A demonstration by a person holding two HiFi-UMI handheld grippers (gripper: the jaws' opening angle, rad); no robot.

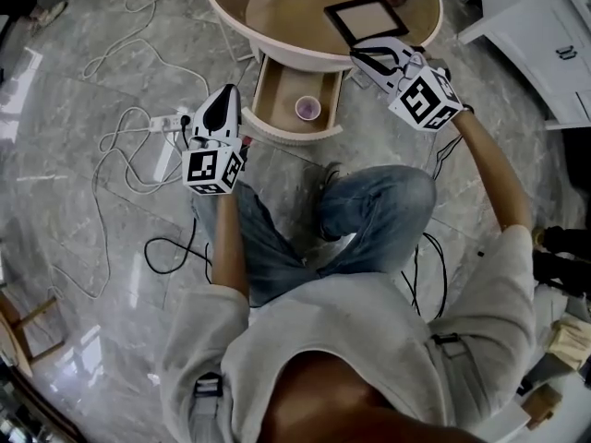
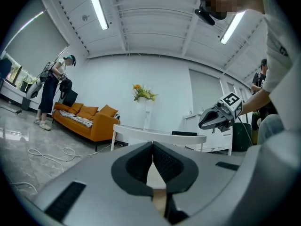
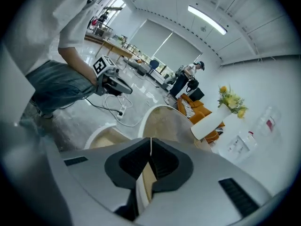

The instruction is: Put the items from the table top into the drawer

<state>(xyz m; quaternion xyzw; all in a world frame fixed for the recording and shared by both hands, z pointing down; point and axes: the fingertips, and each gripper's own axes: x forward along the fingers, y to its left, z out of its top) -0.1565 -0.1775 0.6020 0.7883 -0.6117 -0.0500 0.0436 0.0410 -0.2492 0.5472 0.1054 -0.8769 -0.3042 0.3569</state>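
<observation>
One cup (image 1: 307, 109) in drawer (image 1: 265, 95), one black frame (image 1: 367, 18) on table (image 1: 277, 12)

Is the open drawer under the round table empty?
No, the head view shows a small purplish cup standing inside the open drawer.

Pink cup (image 1: 307, 109) upright in open drawer (image 1: 270, 92); black frame (image 1: 367, 17) on table (image 1: 277, 7)
</observation>
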